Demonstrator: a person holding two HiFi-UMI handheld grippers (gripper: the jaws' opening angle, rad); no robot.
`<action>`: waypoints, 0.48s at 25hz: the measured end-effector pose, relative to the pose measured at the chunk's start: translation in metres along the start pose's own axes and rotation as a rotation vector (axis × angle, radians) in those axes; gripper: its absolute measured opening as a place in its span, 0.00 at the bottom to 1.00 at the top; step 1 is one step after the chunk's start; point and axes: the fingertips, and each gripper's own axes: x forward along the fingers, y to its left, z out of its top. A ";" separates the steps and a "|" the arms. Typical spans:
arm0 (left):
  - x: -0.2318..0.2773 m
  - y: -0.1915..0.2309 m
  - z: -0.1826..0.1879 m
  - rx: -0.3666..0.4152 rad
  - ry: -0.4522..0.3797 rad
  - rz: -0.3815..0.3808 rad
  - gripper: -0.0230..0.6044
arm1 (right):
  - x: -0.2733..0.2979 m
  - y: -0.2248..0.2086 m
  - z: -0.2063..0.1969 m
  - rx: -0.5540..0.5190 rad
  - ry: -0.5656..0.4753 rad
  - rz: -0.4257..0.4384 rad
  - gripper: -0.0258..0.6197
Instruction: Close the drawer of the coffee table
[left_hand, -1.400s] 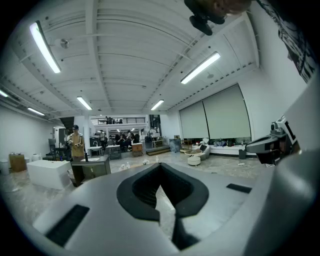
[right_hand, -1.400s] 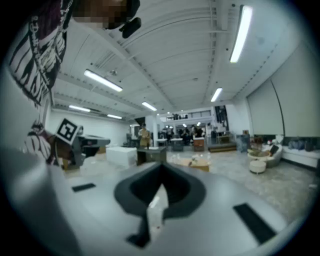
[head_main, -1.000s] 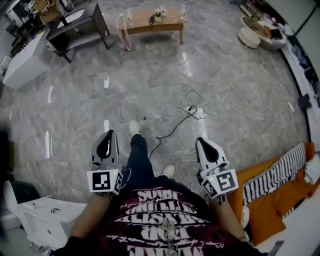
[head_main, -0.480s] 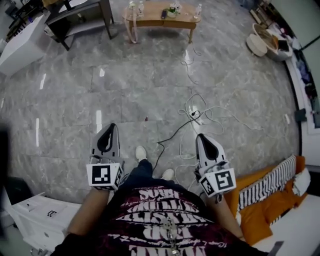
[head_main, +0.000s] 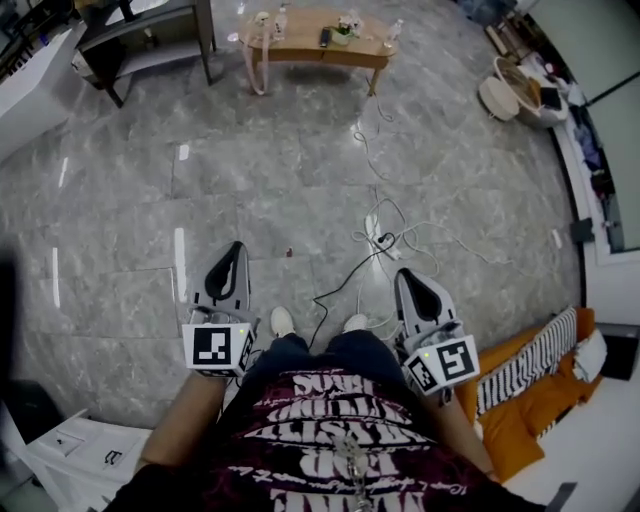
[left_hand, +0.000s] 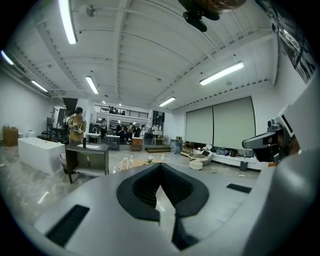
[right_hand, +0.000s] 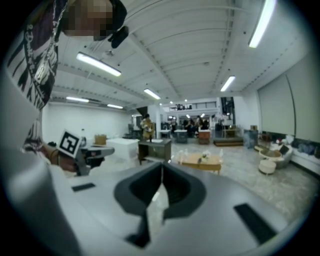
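The person stands on the floor (head_main: 250, 170) with both forearms held out in front at waist height, elbows tucked beside a black printed shirt (head_main: 335, 430). The left gripper (head_main: 236, 250) and the right gripper (head_main: 408, 276) point forward and slightly down, roughly parallel, one on either side of the white shoes (head_main: 283, 320). Each carries a white cube with a black square marker near the wrist: the left cube (head_main: 218, 347) sits level, the right cube (head_main: 442, 365) is tilted.

In both gripper views the jaws are closed tip to tip with nothing between them. Their dark ribbed pads (left_hand: 150, 192) leave only a diamond-shaped hollow behind the tips. The gripper shells are smooth matte grey plastic, tapering to a point.

The coffee table (head_main: 300, 45) stands far ahead, well apart from both grippers, at the top of the head view. It is a low oblong with a light wooden tabletop, rounded corners and wooden legs, and carries a few small bottles and a dark flat object. Its drawer is too small to make out from here. The right gripper view shows the same table (right_hand: 200, 161) beyond the closed jaws.

The floor is glossy grey marble-patterned tile with pale reflections. Thin cables (head_main: 400, 215), white and black, loop loosely across it ahead of the right gripper. A dark desk (head_main: 150, 40) stands left of the coffee table, and an orange cushion (head_main: 525, 410) with a striped cloth lies at lower right.
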 end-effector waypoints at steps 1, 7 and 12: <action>-0.001 0.004 -0.003 -0.006 0.004 -0.007 0.07 | 0.003 0.002 0.002 0.002 -0.002 -0.006 0.09; 0.005 0.008 -0.011 0.010 0.032 -0.022 0.07 | 0.014 0.000 0.003 0.023 -0.008 0.003 0.09; 0.024 0.010 0.011 0.031 -0.015 -0.034 0.07 | 0.021 -0.012 0.014 0.020 -0.055 0.004 0.09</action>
